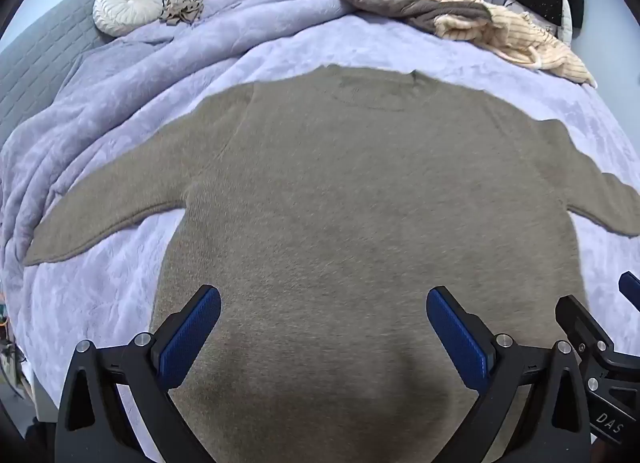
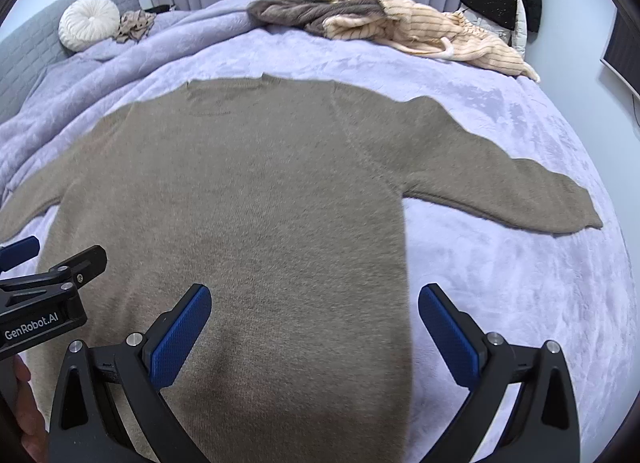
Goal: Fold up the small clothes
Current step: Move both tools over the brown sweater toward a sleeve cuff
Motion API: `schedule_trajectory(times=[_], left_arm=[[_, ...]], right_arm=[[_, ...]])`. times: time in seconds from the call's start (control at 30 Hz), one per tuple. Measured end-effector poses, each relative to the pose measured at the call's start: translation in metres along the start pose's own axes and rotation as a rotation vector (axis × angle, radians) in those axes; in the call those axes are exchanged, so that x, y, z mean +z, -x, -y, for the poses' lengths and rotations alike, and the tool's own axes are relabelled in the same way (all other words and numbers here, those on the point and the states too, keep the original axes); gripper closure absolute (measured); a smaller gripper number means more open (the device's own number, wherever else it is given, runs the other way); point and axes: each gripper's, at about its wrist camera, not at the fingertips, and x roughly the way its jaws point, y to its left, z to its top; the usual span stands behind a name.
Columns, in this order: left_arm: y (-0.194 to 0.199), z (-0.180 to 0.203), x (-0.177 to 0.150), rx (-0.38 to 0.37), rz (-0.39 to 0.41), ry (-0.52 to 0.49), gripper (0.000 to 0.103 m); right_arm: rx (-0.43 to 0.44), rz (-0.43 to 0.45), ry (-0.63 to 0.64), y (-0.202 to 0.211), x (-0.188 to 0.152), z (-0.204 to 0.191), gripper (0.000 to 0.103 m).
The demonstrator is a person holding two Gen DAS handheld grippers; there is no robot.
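A taupe knit sweater [image 1: 340, 183] [image 2: 248, 191] lies flat on the lilac bed cover, collar at the far end and both sleeves spread out to the sides. My left gripper [image 1: 324, 295] hovers over the lower middle of its body, open wide with nothing between the blue pads. My right gripper [image 2: 316, 293] hangs over the sweater's lower right side seam, also open and empty. In the right wrist view the left gripper [image 2: 24, 251] shows at the left edge. The sweater's hem is hidden below both views.
A pile of clothes, one grey-brown [image 1: 408, 3] and one cream striped [image 2: 440, 39], lies at the bed's far right. A round white cushion [image 1: 128, 5] and a crumpled beige cloth [image 1: 182, 9] sit far left by the grey headboard. Lilac cover [image 2: 520, 263] lies bare on the right.
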Motion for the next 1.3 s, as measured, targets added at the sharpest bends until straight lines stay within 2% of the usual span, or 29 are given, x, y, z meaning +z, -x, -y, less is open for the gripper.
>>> schedule_trajectory(times=[0.37,0.6,0.83,1.03,1.3], left_arm=[[0.025,0.023,0.012,0.007,0.064,-0.010,0.000],[0.035,0.021,0.023,-0.042,0.136,0.017,0.000],[0.041,0.038,0.032,-0.040,0.194,-0.040,0.000],[0.033,0.054,0.046,-0.071,0.114,-0.063,0.000],[0.023,0.083,0.053,-0.023,0.118,-0.113,0.000]], right_arm=[[0.022,0.066,-0.001,0.027,0.027,0.005,0.000],[0.028,0.076,-0.007,0.026,0.033,0.013,0.000],[0.021,0.083,-0.032,0.023,0.039,0.030,0.000],[-0.003,0.082,-0.049,0.019,0.048,0.046,0.000],[-0.002,0.085,-0.060,0.014,0.053,0.060,0.000]])
